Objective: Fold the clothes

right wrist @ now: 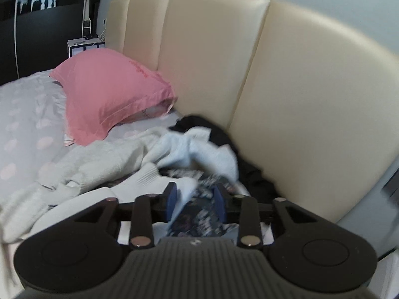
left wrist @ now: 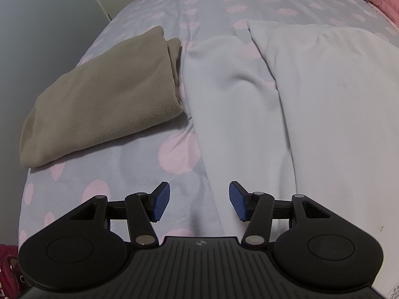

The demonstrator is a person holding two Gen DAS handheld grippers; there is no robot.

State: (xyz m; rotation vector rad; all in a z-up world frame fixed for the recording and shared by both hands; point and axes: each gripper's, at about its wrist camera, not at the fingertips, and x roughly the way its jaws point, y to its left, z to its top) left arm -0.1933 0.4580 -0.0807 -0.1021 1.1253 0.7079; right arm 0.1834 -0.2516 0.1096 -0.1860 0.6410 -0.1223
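Observation:
In the left wrist view a folded taupe garment (left wrist: 99, 99) lies on the dotted bedspread (left wrist: 112, 174). Beside it on the right a white garment (left wrist: 311, 112) is spread flat. My left gripper (left wrist: 199, 200) hovers open over that garment's left edge, with nothing between its blue pads. In the right wrist view a loose pile sits against the headboard: white knitwear (right wrist: 112, 164), a pale crumpled piece (right wrist: 194, 149) and a black garment (right wrist: 224, 134). My right gripper (right wrist: 195, 200) is low over a dark patterned cloth (right wrist: 197, 214). Its pads stand apart, the cloth showing in the gap.
A pink pillow (right wrist: 107, 94) leans on the cream padded headboard (right wrist: 286, 87), left of the pile. A nightstand (right wrist: 82, 47) stands behind the pillow. The bed's left edge drops to a grey floor (left wrist: 37, 37) in the left wrist view.

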